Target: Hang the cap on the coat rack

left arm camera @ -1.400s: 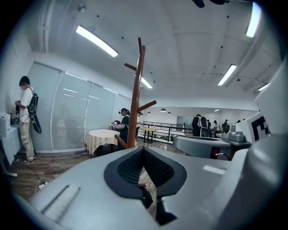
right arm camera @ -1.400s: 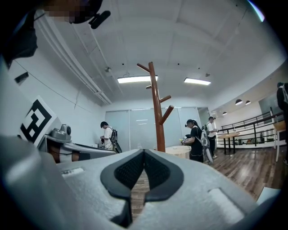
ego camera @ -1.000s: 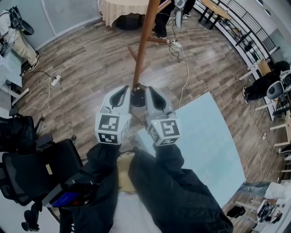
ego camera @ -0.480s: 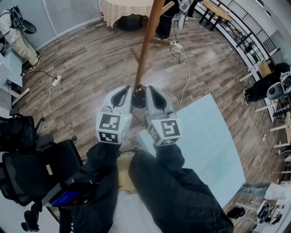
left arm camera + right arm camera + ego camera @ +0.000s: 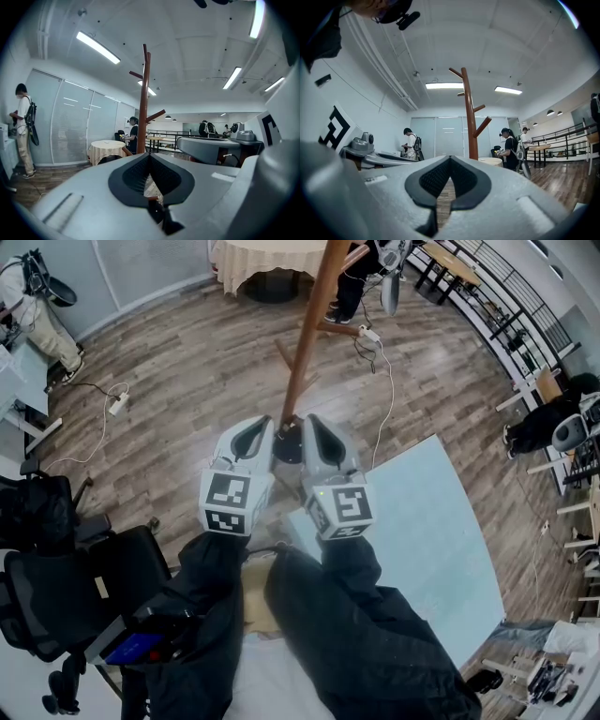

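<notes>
Overhead, the left gripper (image 5: pixel 255 430) and right gripper (image 5: pixel 314 430), both clenched on nothing, are pointing side by side at the coat rack (image 5: pixel 305 343), whose top (image 5: pixel 145 47) is showing only in the gripper views.

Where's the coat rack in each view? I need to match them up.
Head view: coat rack slants from top centre down to mid-picture.
Left gripper view: upright, just left of centre.
Right gripper view: upright, just right of centre.
Shared landmark: the cloth-covered table beyond it.
</notes>
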`<act>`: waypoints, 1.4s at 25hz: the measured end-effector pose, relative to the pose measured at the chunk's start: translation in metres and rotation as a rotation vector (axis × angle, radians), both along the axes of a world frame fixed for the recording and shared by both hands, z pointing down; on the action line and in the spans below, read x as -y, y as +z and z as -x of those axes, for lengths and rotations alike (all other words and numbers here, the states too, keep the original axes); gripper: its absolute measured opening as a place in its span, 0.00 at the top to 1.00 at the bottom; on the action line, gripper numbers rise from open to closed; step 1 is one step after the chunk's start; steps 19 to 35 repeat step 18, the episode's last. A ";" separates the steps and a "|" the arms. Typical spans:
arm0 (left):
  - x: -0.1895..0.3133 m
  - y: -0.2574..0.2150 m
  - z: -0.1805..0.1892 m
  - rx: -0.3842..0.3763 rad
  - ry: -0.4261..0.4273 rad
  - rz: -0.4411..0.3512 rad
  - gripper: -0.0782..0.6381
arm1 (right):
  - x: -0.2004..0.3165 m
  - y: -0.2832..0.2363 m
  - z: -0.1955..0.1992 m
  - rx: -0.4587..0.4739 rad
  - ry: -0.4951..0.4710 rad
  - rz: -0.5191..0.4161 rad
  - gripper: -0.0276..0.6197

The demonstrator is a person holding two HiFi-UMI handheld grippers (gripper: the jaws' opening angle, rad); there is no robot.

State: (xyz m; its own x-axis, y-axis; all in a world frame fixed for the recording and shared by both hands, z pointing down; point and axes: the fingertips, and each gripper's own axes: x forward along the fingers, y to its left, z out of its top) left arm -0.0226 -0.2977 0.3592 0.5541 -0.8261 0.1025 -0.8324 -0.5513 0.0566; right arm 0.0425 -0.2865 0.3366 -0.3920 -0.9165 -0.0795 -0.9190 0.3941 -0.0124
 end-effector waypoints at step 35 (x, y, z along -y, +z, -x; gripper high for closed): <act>0.002 0.002 0.001 -0.005 -0.005 0.006 0.89 | 0.003 0.002 -0.001 0.007 -0.002 0.014 0.97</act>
